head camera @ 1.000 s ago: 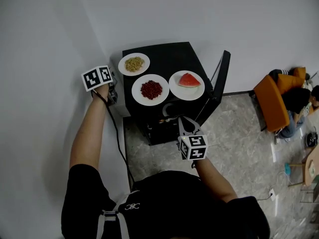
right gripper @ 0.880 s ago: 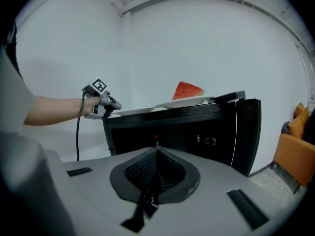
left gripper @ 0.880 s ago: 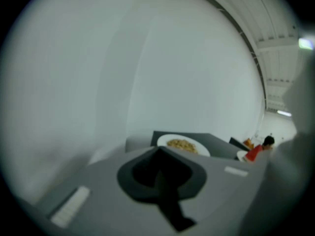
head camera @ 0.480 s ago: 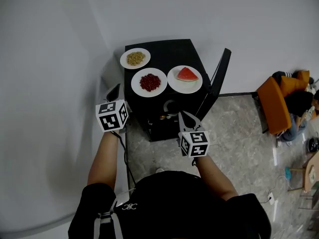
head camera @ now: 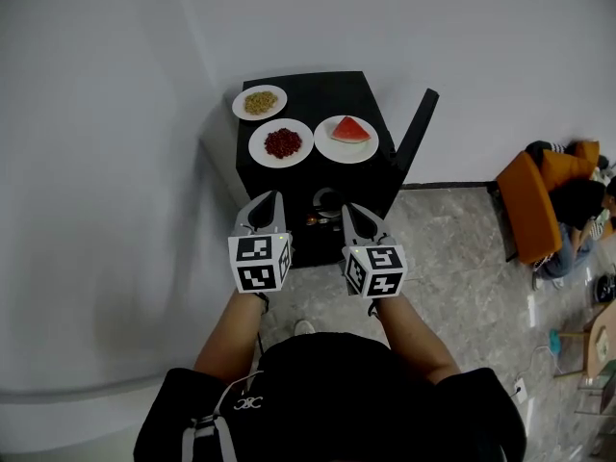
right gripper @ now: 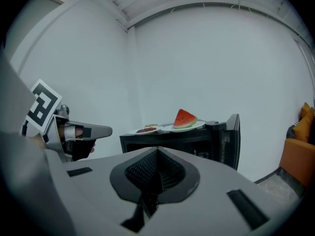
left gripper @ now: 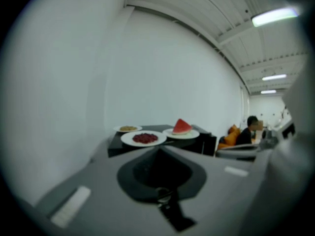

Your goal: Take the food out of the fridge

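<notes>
The person is holding the left tongs [head camera: 269, 200] and the right tongs [head camera: 348, 210] side by side, apart from each other, just in front of the small black fridge [head camera: 322, 94], which is standing against the white wall [head camera: 462, 56]. Both tongs are staying pressed together with nothing between them; each gripper view is showing its jaws meeting along one closed seam. The fridge door [head camera: 416, 128] is hanging open on the right side. The food is sitting on top of the fridge on three white plates: a plate of yellowish grains [head camera: 259, 102] at the back left, a plate of red food [head camera: 281, 143] in front of it, and a watermelon slice [head camera: 349, 130] lying on the third plate [head camera: 332, 147] just beside it on the right. The fridge's dark opening is too dim to read. Well off to the right, a seated person [head camera: 576, 200] is resting in an orange chair [head camera: 525, 200] on the marbled floor [head camera: 452, 258]
</notes>
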### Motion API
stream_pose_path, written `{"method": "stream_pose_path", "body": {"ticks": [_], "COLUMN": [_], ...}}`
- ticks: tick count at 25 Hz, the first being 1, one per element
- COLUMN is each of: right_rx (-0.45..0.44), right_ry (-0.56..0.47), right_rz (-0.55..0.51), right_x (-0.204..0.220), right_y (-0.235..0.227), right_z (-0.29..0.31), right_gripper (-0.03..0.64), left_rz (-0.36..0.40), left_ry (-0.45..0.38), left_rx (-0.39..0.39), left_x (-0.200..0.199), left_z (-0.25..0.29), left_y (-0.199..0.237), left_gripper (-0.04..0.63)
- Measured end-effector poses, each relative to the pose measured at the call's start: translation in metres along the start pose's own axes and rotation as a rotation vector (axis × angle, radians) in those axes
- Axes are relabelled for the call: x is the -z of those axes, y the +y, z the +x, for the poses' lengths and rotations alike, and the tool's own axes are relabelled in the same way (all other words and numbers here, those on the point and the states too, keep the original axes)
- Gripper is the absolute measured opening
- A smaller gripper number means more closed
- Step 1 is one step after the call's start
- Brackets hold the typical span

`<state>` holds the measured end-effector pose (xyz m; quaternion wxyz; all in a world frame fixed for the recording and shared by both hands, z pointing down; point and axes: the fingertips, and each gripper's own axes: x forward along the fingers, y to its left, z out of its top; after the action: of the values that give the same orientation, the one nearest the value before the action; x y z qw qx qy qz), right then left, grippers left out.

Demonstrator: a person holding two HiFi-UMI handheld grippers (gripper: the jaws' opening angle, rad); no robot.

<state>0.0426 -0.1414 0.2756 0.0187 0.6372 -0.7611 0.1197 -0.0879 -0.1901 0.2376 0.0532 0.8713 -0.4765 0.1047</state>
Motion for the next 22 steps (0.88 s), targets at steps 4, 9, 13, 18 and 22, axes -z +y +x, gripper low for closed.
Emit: {"method": "stream_pose_path", "body": {"ticks": [4, 9, 13, 18, 22], "right_rx": [-0.024, -0.025, -0.017, -0.01, 0.0], "right_ry": [-0.023, -0.021, -0.016, -0.009, -0.001], "right_rz": [0.003, 0.008, 0.013, 0.02, 0.025], "right_x": [-0.004, 0.005, 0.009, 0.015, 0.019], "right_y": [0.005, 0.003, -0.001, -0.008, -0.016], "right_z": [-0.019, -0.034, -0.047, -0.059, -0.069], "right_gripper": [-0.008, -0.008, -0.008, -0.008, -0.008], "left_rz": [0.003, -0.005, -0.056, -0.085, -0.145], "left_ry": [-0.022, -0.033, -0.032, -0.003, 0.04], "left_rx": [0.017, 0.018, 0.043, 0.061, 0.091], "left_x": [0.001, 0.009, 0.013, 0.025, 0.039], "left_z": [-0.014, -0.024, -0.03, -0.031, -0.03], "left_y": [-0.026, -0.039, -0.05, -0.062, -0.075], "left_gripper": [0.0, -0.002, -0.002, -0.002, 0.0]}}
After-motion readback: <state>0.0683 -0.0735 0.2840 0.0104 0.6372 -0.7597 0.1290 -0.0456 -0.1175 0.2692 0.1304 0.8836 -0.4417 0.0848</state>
